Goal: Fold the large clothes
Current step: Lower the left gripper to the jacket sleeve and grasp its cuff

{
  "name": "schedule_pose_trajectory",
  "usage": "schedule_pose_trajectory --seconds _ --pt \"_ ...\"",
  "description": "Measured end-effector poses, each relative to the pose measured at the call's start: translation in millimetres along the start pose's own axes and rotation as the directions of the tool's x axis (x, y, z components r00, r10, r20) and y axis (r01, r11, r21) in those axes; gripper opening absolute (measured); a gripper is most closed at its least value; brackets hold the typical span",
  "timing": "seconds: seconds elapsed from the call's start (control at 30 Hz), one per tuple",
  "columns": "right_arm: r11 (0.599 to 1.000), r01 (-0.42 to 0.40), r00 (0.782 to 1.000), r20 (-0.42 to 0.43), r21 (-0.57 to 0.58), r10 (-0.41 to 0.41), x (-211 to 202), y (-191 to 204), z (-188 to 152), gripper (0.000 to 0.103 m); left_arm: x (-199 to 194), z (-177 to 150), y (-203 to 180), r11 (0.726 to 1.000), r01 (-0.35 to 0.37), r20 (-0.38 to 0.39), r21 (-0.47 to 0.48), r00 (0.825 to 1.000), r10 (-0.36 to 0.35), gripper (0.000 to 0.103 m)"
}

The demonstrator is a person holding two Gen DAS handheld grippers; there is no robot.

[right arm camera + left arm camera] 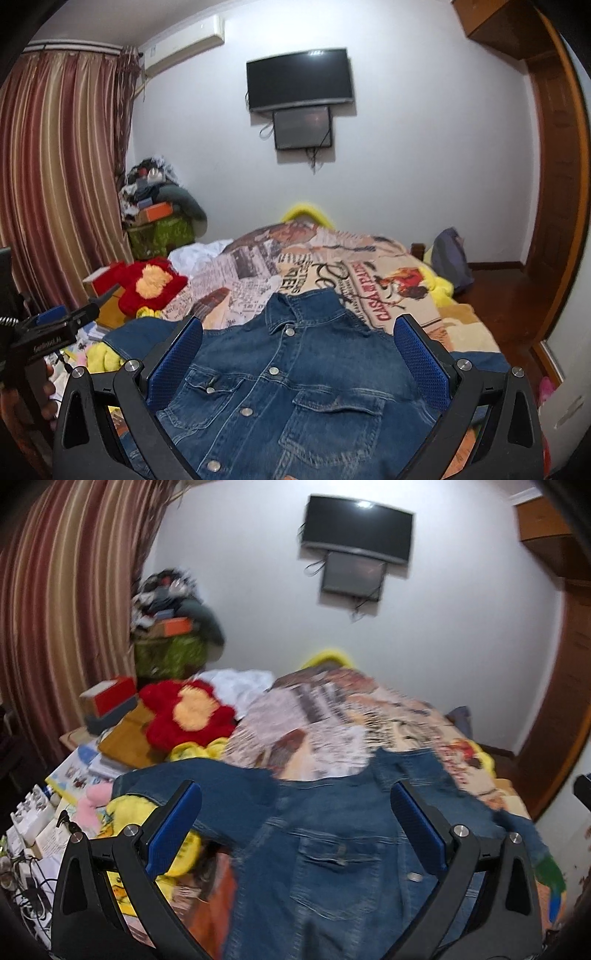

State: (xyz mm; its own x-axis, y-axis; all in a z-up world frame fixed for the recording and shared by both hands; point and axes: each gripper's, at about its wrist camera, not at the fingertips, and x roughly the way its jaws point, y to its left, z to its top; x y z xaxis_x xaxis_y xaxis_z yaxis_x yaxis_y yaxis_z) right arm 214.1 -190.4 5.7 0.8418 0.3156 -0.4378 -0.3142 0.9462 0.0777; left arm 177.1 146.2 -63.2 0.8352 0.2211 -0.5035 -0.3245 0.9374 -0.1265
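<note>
Bedroom ahead: the denim jacket (291,391) lies front-up on the bed (369,273), near me. I see my left hand-held gripper (295,823) and right hand-held gripper (298,354) both spread wide above it, pinching nothing.

One denim jacket (295,387) lies on the bed (369,266), showing two chest pockets and five metal buttons down its front. Two grippers are up: the right gripper (297,354) over the jacket, the left gripper (70,321) off the bed's left side. Two dark screens (299,79) hang on the wall beyond the bed. One red plush flower (147,284) sits left of the bed.
</note>
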Motion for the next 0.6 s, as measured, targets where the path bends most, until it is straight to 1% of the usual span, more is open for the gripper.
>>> schedule_pose_trajectory --seconds 0.1,0.2,0.27,0.33,0.43,0.47,0.5,0.53,0.57,0.6 --pt "1.000 -0.010 0.999 -0.040 -0.029 0.009 37 3 7 0.103 30 5 26 0.999 -0.037 -0.043 -0.022 0.998 0.036 0.103" --pt "0.997 -0.021 0.995 -0.094 -0.070 0.015 76 7 12 0.103 64 7 57 0.996 -0.074 -0.108 -0.045 0.992 0.069 0.103" --pt "0.995 -0.034 0.990 -0.140 -0.091 0.022 102 9 13 0.103 85 5 75 0.993 -0.101 -0.158 -0.060 0.983 0.090 0.103" --pt "0.995 -0.050 0.980 -0.196 -0.088 0.032 128 9 13 0.103 107 3 94 0.990 -0.114 -0.212 -0.080 0.973 0.094 0.103" --pt "0.994 -0.088 0.956 -0.286 -0.060 0.068 166 6 6 0.103 139 -6 125 0.982 -0.097 -0.312 -0.160 0.949 0.043 0.103" --pt "0.993 -0.104 0.945 -0.318 -0.048 0.083 180 6 3 0.103 149 -10 137 0.975 -0.084 -0.348 -0.204 0.937 0.008 0.103" --pt "0.992 -0.116 0.935 -0.342 -0.039 0.095 191 5 -1 0.103 159 -14 148 0.966 -0.053 -0.378 -0.252 0.925 -0.048 0.103" --pt "0.992 -0.125 0.923 -0.371 -0.029 0.105 204 5 -4 0.103 168 -18 156 0.956 -0.026 -0.408 -0.291 0.908 -0.099 0.103" --pt "0.991 -0.129 0.910 -0.400 -0.018 0.112 214 4 -9 0.103 176 -22 165 0.944 -0.011 -0.429 -0.330 0.892 -0.140 0.103" --pt "0.991 -0.132 0.899 -0.422 -0.004 0.118 225 2 -12 0.103 184 -27 175 0.925 -0.005 -0.443 -0.379 0.879 -0.177 0.103"
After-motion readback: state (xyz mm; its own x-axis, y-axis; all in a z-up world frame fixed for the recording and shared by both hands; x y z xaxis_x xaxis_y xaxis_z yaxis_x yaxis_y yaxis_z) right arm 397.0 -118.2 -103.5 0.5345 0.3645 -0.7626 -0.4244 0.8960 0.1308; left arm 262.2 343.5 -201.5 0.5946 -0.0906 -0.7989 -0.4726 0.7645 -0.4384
